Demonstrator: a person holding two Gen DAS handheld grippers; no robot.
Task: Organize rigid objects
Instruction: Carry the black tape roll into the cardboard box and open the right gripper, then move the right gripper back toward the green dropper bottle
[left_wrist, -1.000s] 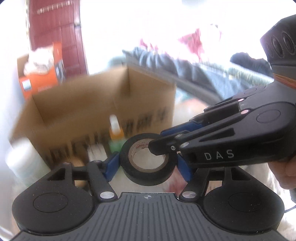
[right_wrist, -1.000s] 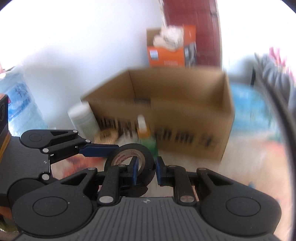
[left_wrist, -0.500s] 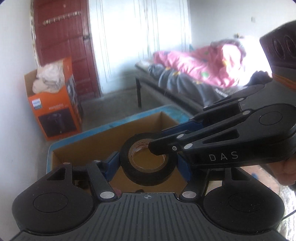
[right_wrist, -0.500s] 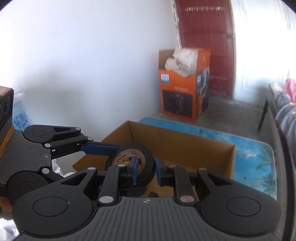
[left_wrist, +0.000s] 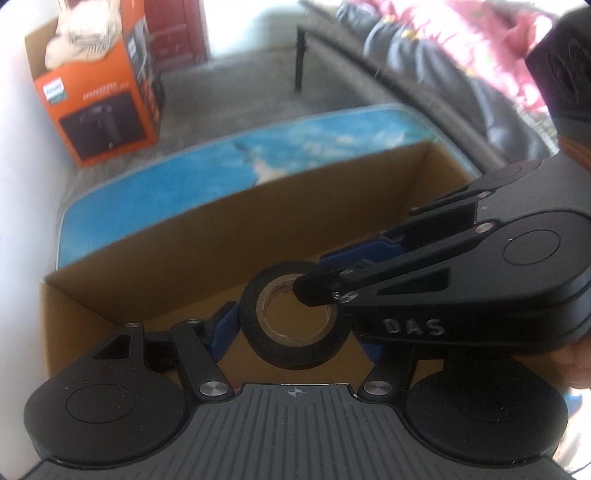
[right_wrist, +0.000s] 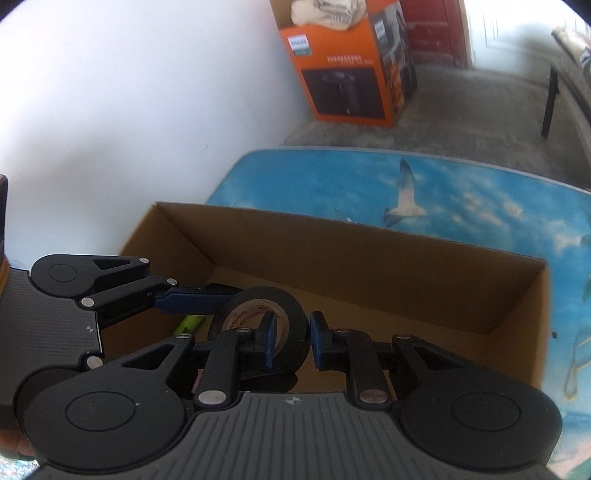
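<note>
A roll of black tape (left_wrist: 291, 354) hangs over the open cardboard box (left_wrist: 221, 251), held by both grippers. My left gripper (left_wrist: 297, 332) has its blue pads (left_wrist: 223, 328) pressed on the roll's outer sides. My right gripper (right_wrist: 293, 338) comes in from the right in the left wrist view and is shut on the wall of the tape roll (right_wrist: 284, 299), one finger inside the core. The left gripper's blue finger (right_wrist: 192, 295) reaches the roll from the left. The cardboard box (right_wrist: 332, 258) lies below, with a yellow-green object (right_wrist: 190, 323) on its floor.
The box stands on a blue tabletop with a seagull print (right_wrist: 443, 195). An orange carton (right_wrist: 343, 74) stuffed with white cloth sits on the floor by the white wall (right_wrist: 110, 110). A bed with dark and pink bedding (left_wrist: 424, 74) is at the right. A hand (left_wrist: 576, 354) holds the right gripper.
Both grippers carried the tape roll from in front of the box's printed side to above its open top and tipped downward. Both grips stayed the same.
</note>
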